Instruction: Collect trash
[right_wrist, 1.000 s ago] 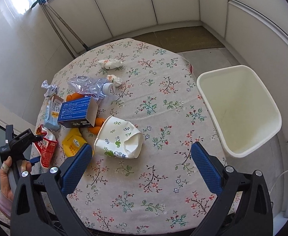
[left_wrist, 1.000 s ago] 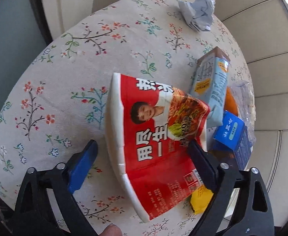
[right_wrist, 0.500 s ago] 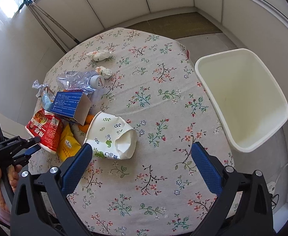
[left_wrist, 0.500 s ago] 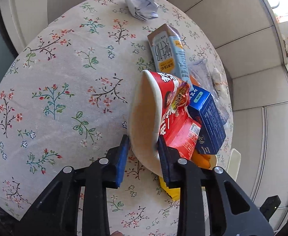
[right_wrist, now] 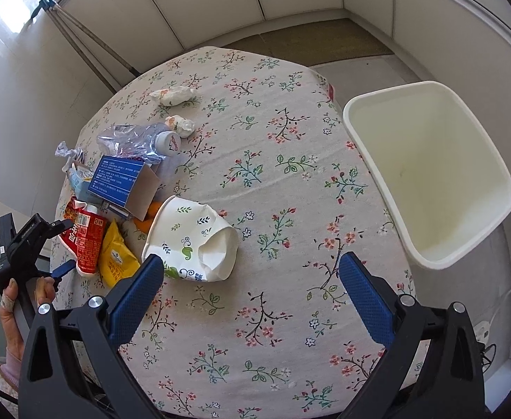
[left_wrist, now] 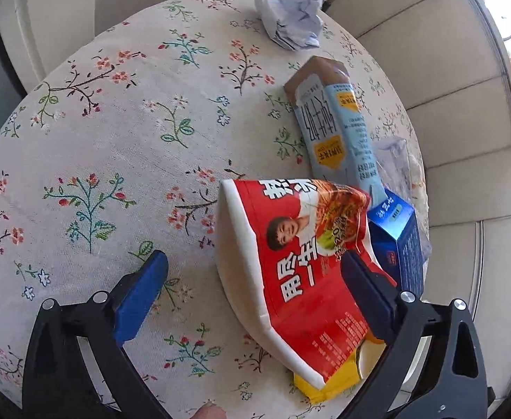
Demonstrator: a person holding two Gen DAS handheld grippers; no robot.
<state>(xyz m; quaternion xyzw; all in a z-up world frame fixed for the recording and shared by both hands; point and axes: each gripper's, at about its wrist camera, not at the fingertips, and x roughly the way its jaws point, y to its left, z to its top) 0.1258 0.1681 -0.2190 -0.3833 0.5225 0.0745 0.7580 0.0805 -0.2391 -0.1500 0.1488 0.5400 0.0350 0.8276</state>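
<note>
bare cloth (right_wrist: 273, 181) mid-table, trash pile (right_wrist: 116, 188) crowding left edge, bin (right_wrist: 430, 174) beside right edge

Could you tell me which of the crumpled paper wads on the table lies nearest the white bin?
The larger white tissue wad, farthest up the table in the right wrist view. The small wad sits by the bottle's cap; the bluish wad lies at the far left edge, farthest from the bin.

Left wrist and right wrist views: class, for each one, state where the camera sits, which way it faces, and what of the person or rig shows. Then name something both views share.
Left wrist: on the left gripper, low over the table edge, facing the red noodle cup; its two fingers and a fingertip show.
Right wrist: on the right gripper, higher, facing across the table toward the white bin and paper cup; its fingers, the left gripper and the hand holding it show.
Shared: the red noodle cup, blue box, yellow packet.
</note>
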